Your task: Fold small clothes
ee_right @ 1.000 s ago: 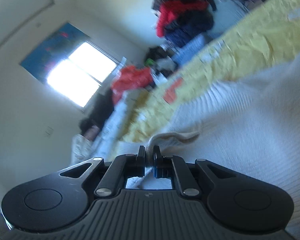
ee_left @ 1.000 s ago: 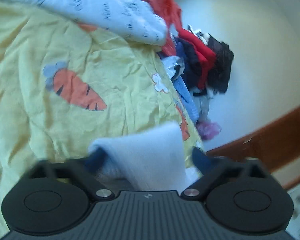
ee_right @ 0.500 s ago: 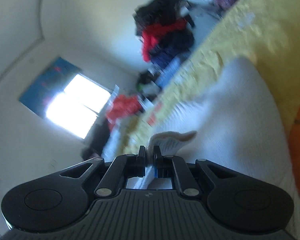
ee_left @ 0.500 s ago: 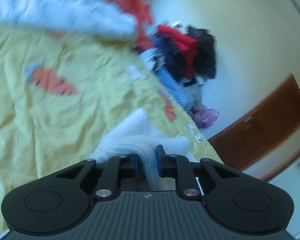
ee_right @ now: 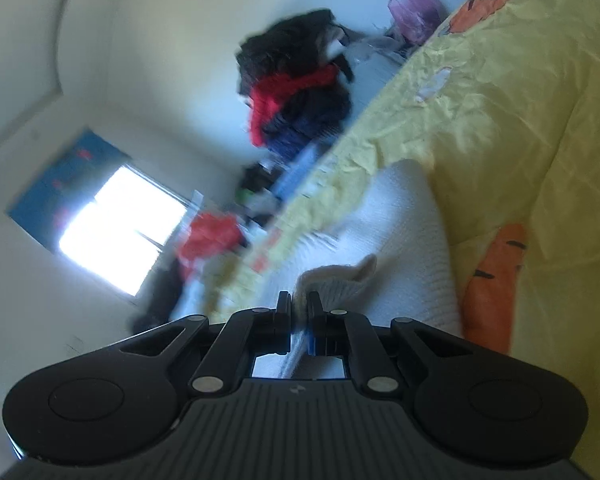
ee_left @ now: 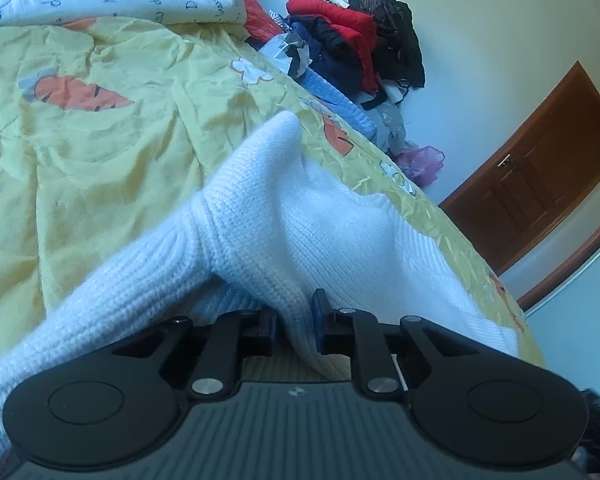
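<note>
1. While the left tool (ee_left: pixel 294 326) pinches a thick fold of the white knit garment (ee_left: pixel 284 220), the cloth rises ahead of it in a peak over the yellow carrot-print bedsheet (ee_left: pixel 100 152).
2. Beyond, to its right, a clothes pile (ee_left: pixel 352 36) leans against the wall.
3. The right tool (ee_right: pixel 299 326) is clamped on the garment's edge (ee_right: pixel 336 284), with the sheet to its right.
</note>
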A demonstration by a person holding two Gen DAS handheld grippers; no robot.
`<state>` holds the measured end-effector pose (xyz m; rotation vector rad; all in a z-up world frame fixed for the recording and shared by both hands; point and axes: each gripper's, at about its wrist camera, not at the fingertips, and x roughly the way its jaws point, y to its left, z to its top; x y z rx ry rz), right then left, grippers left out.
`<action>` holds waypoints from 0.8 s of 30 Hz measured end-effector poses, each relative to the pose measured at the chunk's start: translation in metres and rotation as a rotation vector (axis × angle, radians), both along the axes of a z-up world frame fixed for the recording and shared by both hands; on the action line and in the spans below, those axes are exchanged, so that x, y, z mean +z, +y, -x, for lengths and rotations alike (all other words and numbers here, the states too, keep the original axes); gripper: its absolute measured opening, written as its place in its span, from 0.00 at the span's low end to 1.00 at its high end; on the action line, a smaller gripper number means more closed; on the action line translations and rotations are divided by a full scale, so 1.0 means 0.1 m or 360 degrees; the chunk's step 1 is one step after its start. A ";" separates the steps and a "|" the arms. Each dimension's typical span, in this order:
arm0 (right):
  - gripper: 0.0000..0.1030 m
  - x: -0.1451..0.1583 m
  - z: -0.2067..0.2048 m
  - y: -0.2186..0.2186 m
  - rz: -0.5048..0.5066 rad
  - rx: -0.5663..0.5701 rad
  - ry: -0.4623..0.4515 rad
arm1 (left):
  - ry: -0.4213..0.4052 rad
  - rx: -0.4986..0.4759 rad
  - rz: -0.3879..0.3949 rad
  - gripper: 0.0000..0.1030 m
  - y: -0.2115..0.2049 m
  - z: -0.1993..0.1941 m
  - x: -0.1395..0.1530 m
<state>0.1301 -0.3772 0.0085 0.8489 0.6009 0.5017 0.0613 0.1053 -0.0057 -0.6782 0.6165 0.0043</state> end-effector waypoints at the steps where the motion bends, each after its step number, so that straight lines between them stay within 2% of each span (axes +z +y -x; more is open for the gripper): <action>1: 0.18 0.00 -0.02 0.03 0.0064 0.0004 0.0038 | 0.0003 -0.0014 -0.0009 0.17 -0.01 0.04 0.02; 2: 0.20 -0.03 -0.01 0.01 0.0095 0.0006 0.0079 | 0.0006 -0.0047 -0.0040 0.19 -0.03 0.08 0.07; 4: 0.36 -0.05 -0.01 0.00 0.0099 0.0013 0.0090 | 0.0030 -0.0156 -0.0103 0.28 -0.07 0.14 0.17; 6: 0.56 -0.01 0.03 -0.03 0.0080 0.0018 0.0037 | 0.0011 -0.0303 -0.0144 0.36 -0.10 0.20 0.31; 7: 0.59 0.02 0.04 -0.05 0.0081 0.0020 0.0018 | -0.0032 -0.0357 -0.0182 0.37 -0.09 0.25 0.40; 8: 0.61 0.05 0.03 -0.07 0.0085 0.0019 0.0010 | -0.0085 -0.0384 -0.0240 0.39 -0.09 0.28 0.49; 10: 0.61 0.11 -0.03 -0.09 0.0116 0.0030 0.0015 | -0.0204 -0.0345 -0.0391 0.52 -0.06 0.29 0.69; 11: 0.61 0.13 -0.06 -0.08 0.0138 0.0041 0.0023 | -0.0252 -0.0277 -0.0471 0.67 -0.03 0.24 0.76; 12: 0.61 0.15 -0.11 -0.04 0.0167 0.0067 0.0032 | -0.0274 -0.0197 -0.0555 0.77 0.00 0.13 0.80; 14: 0.61 0.18 -0.22 0.06 0.0237 0.0120 0.0072 | -0.0216 -0.0094 -0.0671 0.77 0.06 -0.17 0.80; 16: 0.58 0.17 -0.32 0.18 0.0320 0.0164 0.0121 | -0.0043 -0.0096 -0.0721 0.77 0.13 -0.61 0.68; 17: 0.48 0.16 -0.34 0.23 0.0374 0.0177 0.0136 | 0.0064 -0.0085 -0.0745 0.77 0.15 -0.82 0.59; 18: 0.34 0.16 -0.36 0.29 0.0438 0.0189 0.0142 | 0.0172 -0.0087 -0.0777 0.76 0.15 -0.99 0.49; 19: 0.28 0.16 -0.36 0.32 0.0491 0.0198 0.0144 | 0.0261 -0.0107 -0.0799 0.75 0.14 -1.11 0.40; 20: 0.15 0.16 -0.37 0.36 0.0538 0.0207 0.0145 | 0.0310 -0.0132 -0.0791 0.64 0.14 -1.20 0.32; 21: 0.12 0.17 -0.37 0.36 0.0556 0.0210 0.0137 | 0.0293 -0.0147 -0.0759 0.41 0.15 -1.20 0.29; 22: 0.10 0.20 -0.35 0.35 0.0561 0.0204 0.0106 | 0.0249 -0.0165 -0.0728 0.25 0.14 -1.20 0.31; 23: 0.09 0.27 -0.29 0.33 0.0554 0.0188 0.0051 | 0.0213 -0.0162 -0.0742 0.15 0.12 -1.17 0.36; 24: 0.08 0.35 -0.21 0.29 0.0535 0.0158 -0.0014 | 0.0155 -0.0108 -0.0784 0.15 0.10 -1.12 0.41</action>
